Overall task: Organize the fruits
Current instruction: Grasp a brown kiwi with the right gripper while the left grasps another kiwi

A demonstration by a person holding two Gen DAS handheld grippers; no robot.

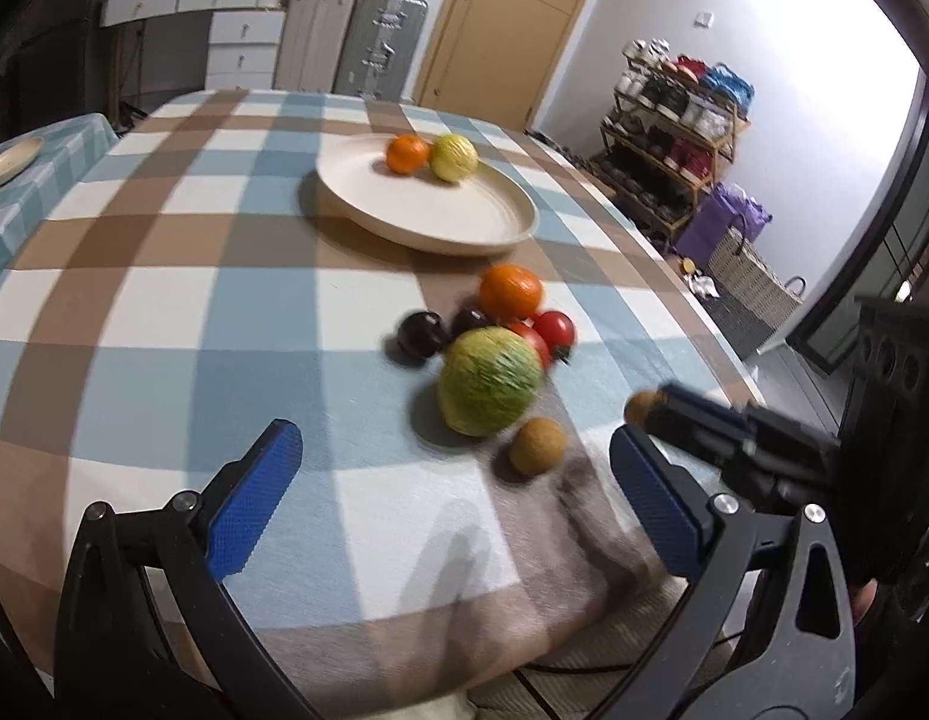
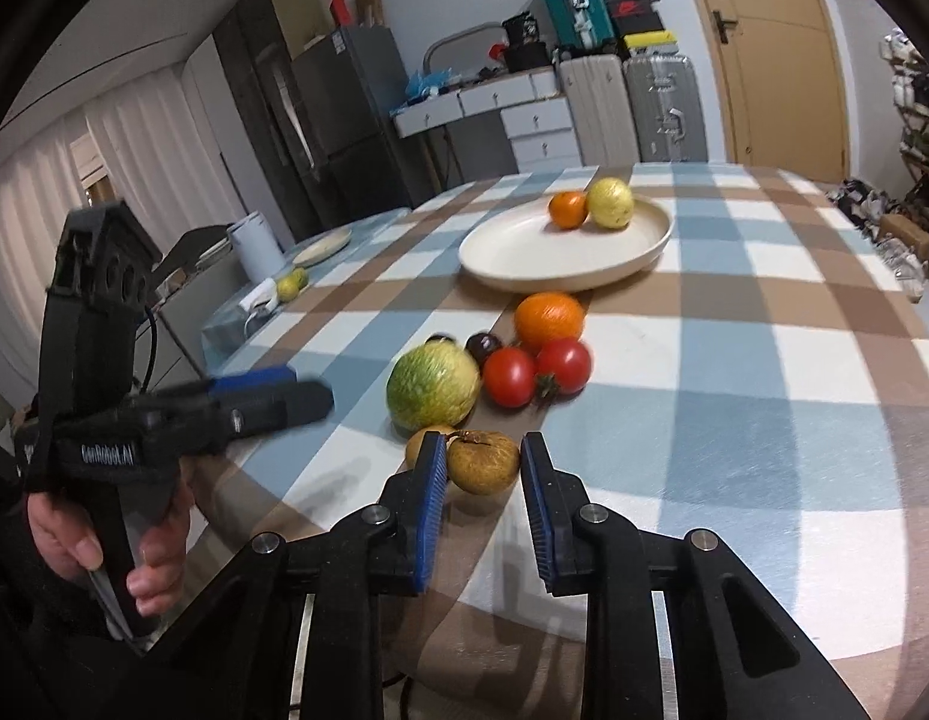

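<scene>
From the left wrist, the left gripper (image 1: pixel 458 495) hangs released, blue pads wide apart above the checked counter (image 1: pixel 164 312). Ahead lie a green melon (image 1: pixel 490 380), a brown kiwi (image 1: pixel 537 445), two tomatoes (image 1: pixel 554 330), dark plums (image 1: pixel 422 336) and an orange (image 1: pixel 511 289). Beyond, a cream plate (image 1: pixel 428 210) carries a small orange (image 1: pixel 407 153) and a yellow fruit (image 1: pixel 453 157).

From the right wrist, the right gripper (image 2: pixel 484 468) is clenched on a brownish pear (image 2: pixel 484 461) at the counter's near edge, just in front of the melon. A hand (image 2: pixel 104 540) holds the other gripper's handle, which reads "GenRobot.AI" (image 2: pixel 107 454).
</scene>
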